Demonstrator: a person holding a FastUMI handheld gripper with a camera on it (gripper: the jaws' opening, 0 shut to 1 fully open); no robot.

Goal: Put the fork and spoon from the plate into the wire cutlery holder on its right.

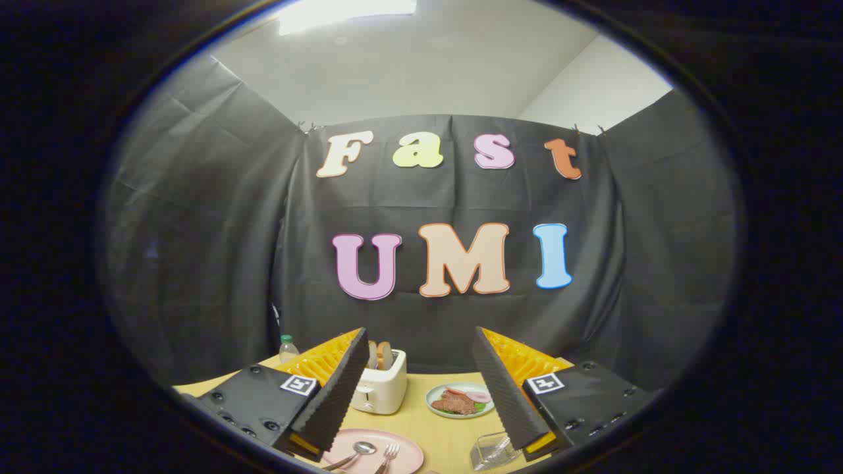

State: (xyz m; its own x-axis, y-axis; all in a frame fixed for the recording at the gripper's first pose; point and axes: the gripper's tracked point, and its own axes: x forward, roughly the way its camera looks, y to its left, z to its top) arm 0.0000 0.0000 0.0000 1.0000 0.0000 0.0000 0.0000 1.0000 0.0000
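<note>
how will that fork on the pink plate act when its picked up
The fork looks like thin metal, so probably stiff, light and slick. It lies flat on the pink plate beside the spoon, so it may skid. The tool hangs open above.

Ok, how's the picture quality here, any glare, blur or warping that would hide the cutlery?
Gripper view: strong fisheye bending; bright glare from the ceiling light only. The fork and spoon on the pink plate look sharp and evenly lit, low between the open gripper fingers.

No legible text or labels.
</note>
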